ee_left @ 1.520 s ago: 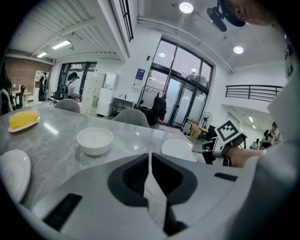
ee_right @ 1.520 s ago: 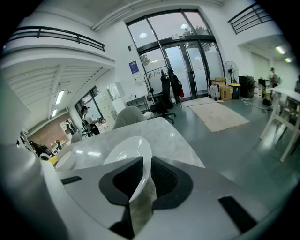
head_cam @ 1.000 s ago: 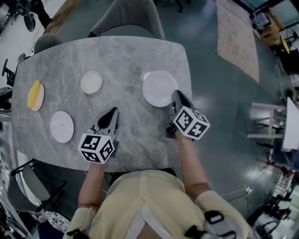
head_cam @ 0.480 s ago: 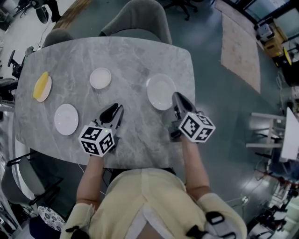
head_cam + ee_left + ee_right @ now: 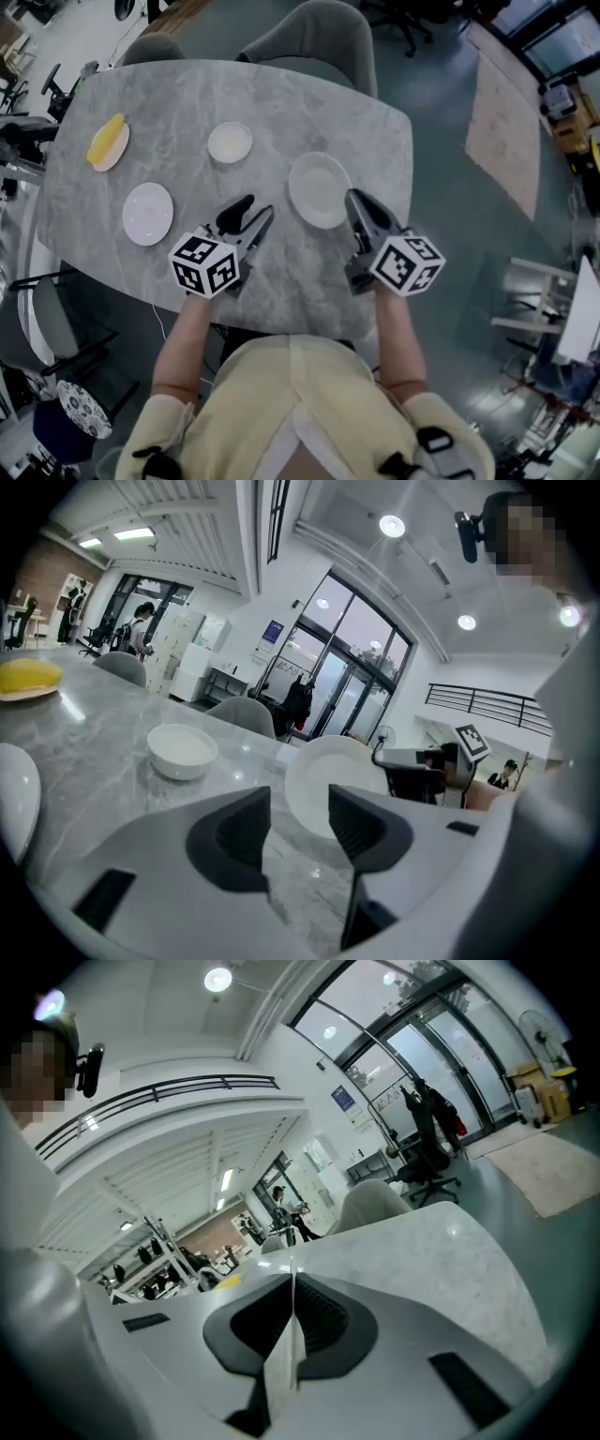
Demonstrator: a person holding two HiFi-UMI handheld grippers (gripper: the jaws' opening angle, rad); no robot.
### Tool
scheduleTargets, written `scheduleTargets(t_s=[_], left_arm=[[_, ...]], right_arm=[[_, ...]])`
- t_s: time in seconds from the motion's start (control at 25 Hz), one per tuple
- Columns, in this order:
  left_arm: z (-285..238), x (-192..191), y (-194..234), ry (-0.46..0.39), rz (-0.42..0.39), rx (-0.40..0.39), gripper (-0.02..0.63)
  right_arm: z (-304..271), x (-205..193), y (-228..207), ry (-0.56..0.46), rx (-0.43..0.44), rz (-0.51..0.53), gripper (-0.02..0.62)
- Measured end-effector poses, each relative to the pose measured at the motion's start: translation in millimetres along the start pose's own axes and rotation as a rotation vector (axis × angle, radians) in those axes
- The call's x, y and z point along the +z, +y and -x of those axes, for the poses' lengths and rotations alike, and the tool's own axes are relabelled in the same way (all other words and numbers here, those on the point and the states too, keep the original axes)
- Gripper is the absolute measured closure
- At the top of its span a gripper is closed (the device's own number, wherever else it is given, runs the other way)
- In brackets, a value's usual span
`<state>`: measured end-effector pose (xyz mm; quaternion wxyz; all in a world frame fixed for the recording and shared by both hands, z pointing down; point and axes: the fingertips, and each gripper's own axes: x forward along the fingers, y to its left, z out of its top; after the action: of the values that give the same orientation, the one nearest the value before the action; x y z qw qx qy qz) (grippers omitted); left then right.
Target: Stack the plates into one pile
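Item 1. Grey marble table [image 5: 187,94], rounded corners; a grey chair [image 5: 314,33] stands at its far side.

Item 2. Right gripper [image 5: 353,199]: jaws closed on the near rim of the large white plate [image 5: 317,187]. In its own view the rim shows edge-on as a thin white line pinched between the pads. The plate sits right of the table's middle. The left gripper view shows it tilted, its face turned toward that camera. Whether its far rim touches the table cannot be told.

Item 3. Left gripper [image 5: 258,208]: jaws wide apart, just opened, nothing between them. It hovers over bare table left of the large plate, apart from it.

Item 4. Small white bowl [image 5: 230,142], shallow, upright, beyond the left gripper.

Item 5. Medium white plate [image 5: 148,213], flat on the table, left of the left gripper.

Item 6. Small plate [image 5: 114,156] near the far left corner, bearing a yellow item [image 5: 106,139], possibly a banana.
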<state>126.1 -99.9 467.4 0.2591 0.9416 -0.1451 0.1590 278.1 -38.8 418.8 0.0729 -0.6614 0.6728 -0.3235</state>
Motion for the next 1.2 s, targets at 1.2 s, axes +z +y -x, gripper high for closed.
scheduleTargets(t_s=[1.2], left_arm=[[79.4,10.2,60.1,-0.117,0.082,0.142,0.505]], right_arm=[[-48.1,-32.3,130.1,0.091,0.313,0.025,0.583]])
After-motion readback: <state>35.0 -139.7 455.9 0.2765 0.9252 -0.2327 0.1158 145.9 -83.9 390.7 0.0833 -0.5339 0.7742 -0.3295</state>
